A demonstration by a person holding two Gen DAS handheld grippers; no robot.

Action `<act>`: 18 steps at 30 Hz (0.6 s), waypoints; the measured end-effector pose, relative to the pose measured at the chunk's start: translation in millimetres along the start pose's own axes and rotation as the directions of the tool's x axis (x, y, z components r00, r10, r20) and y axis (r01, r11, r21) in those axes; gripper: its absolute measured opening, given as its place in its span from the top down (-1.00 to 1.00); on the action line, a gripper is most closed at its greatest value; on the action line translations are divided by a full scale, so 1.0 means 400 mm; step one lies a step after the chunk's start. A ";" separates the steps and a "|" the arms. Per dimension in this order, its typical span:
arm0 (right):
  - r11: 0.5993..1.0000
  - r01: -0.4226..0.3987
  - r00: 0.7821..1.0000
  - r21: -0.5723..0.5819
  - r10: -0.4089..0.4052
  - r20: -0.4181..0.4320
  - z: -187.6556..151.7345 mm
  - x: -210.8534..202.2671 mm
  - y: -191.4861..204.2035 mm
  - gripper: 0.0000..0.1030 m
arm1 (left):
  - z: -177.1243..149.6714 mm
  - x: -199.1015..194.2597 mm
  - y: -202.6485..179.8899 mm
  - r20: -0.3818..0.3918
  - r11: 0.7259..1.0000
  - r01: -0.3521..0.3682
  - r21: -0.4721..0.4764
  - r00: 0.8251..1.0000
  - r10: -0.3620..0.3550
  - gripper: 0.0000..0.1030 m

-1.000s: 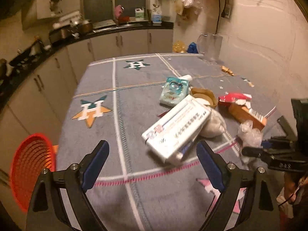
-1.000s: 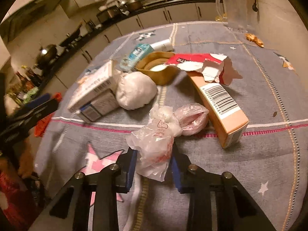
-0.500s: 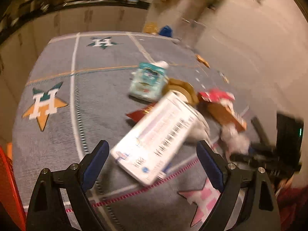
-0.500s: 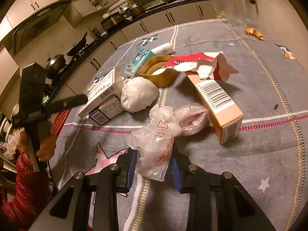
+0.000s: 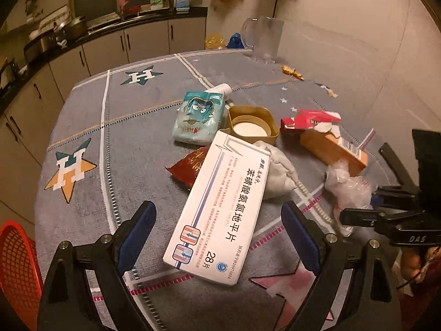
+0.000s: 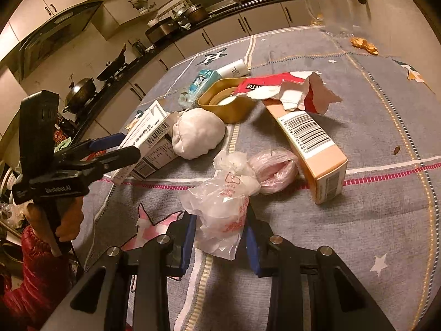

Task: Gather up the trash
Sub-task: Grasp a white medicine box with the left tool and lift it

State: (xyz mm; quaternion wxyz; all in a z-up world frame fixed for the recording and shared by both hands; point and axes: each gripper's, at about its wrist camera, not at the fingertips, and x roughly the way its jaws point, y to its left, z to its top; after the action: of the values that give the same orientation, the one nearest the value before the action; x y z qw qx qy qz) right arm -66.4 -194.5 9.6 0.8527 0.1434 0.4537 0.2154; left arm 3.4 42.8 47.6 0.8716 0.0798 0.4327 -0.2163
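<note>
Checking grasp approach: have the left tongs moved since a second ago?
Yes. The left tongs closed in on the white medicine box, which now lies between the open tips.

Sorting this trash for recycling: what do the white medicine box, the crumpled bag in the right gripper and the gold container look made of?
White medicine box: printed cardboard, slightly glossy, with crisp folded edges. Crumpled bag, clamped in the right gripper: thin translucent plastic film, wrinkled, with red print. Gold container: smooth, satiny walls; metal or metallic-coated plastic, hard to tell which.
</note>
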 end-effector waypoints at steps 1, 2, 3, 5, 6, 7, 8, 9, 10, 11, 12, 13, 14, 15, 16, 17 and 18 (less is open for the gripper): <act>1.000 0.001 1.000 -0.001 -0.001 -0.001 0.000 0.001 0.001 0.31 | -0.002 -0.001 -0.006 0.005 1.000 -0.006 0.008 1.000 0.006 -0.77; 1.000 0.001 1.000 -0.001 -0.001 0.000 0.001 0.001 0.001 0.31 | -0.003 -0.002 -0.016 0.011 1.000 -0.011 0.022 1.000 0.011 -0.77; 1.000 0.001 1.000 -0.001 -0.001 0.000 0.002 0.001 0.001 0.31 | -0.004 -0.003 -0.026 0.020 0.999 -0.022 0.035 1.000 0.021 -0.77; 1.000 0.000 1.000 -0.004 0.000 0.000 0.004 0.001 0.001 0.31 | -0.004 -0.004 -0.040 0.042 0.996 -0.074 0.049 0.997 0.072 -0.77; 1.000 -0.001 1.000 -0.004 0.001 0.000 0.003 0.003 0.002 0.31 | -0.002 -0.001 -0.043 0.043 0.994 -0.097 0.051 0.995 0.094 -0.77; 1.000 -0.002 1.000 -0.004 0.002 0.000 0.003 0.004 0.003 0.31 | -0.002 -0.001 -0.047 0.050 0.993 -0.106 0.053 0.993 0.104 -0.77; 1.000 -0.002 1.000 -0.004 0.002 -0.001 0.004 0.004 0.002 0.31 | -0.002 -0.002 -0.048 0.058 0.992 -0.111 0.052 0.992 0.108 -0.73; 1.000 -0.001 1.000 -0.005 0.001 -0.001 0.003 0.005 0.003 0.31 | -0.003 -0.001 -0.050 0.064 0.992 -0.119 0.051 0.991 0.115 -0.65; 1.000 -0.002 1.000 -0.005 0.002 -0.001 0.004 0.005 0.003 0.31 | -0.005 0.000 -0.052 0.060 0.991 -0.126 0.051 0.991 0.123 -0.60; 1.000 -0.003 1.000 -0.005 0.003 -0.001 0.004 0.004 0.004 0.31 | -0.008 0.004 -0.052 0.052 0.990 -0.132 0.045 0.990 0.129 -0.40; 1.000 -0.003 1.000 -0.006 0.003 0.000 0.003 0.004 0.005 0.31 | -0.011 0.007 -0.052 0.046 0.991 -0.130 0.039 0.991 0.128 -0.20; 1.000 -0.005 1.000 -0.008 0.005 0.001 0.003 0.004 0.007 0.31 | -0.016 0.010 -0.051 0.041 0.991 -0.128 0.030 0.991 0.127 -0.20; 1.000 -0.007 1.000 -0.010 0.007 0.000 0.003 0.005 0.008 0.31 | -0.021 0.006 -0.050 0.059 0.990 -0.138 0.018 0.989 0.136 -0.20; 1.000 -0.008 1.000 -0.011 0.008 0.000 0.003 0.006 0.010 0.31 | -0.026 0.004 -0.050 0.065 0.990 -0.138 0.010 0.988 0.138 -0.20; 1.000 -0.008 1.000 -0.012 0.008 -0.001 0.003 0.007 0.010 0.31 | -0.031 -0.001 -0.049 0.075 0.990 -0.140 -0.003 0.987 0.140 -0.20; 1.000 -0.010 1.000 -0.013 0.010 -0.002 0.002 0.008 0.012 0.31 | -0.035 -0.006 -0.047 0.083 0.990 -0.139 -0.015 0.987 0.140 -0.18; 1.000 -0.011 1.000 -0.014 0.011 -0.002 0.003 0.008 0.012 0.31 | -0.039 -0.011 -0.045 0.091 0.991 -0.134 -0.030 0.987 0.136 -0.15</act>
State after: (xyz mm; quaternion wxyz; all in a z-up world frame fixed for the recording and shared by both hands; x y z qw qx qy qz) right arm -65.1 -189.0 10.1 0.8521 0.1396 0.4523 0.2233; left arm -18.1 33.2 42.5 0.9042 0.0883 0.3880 -0.1551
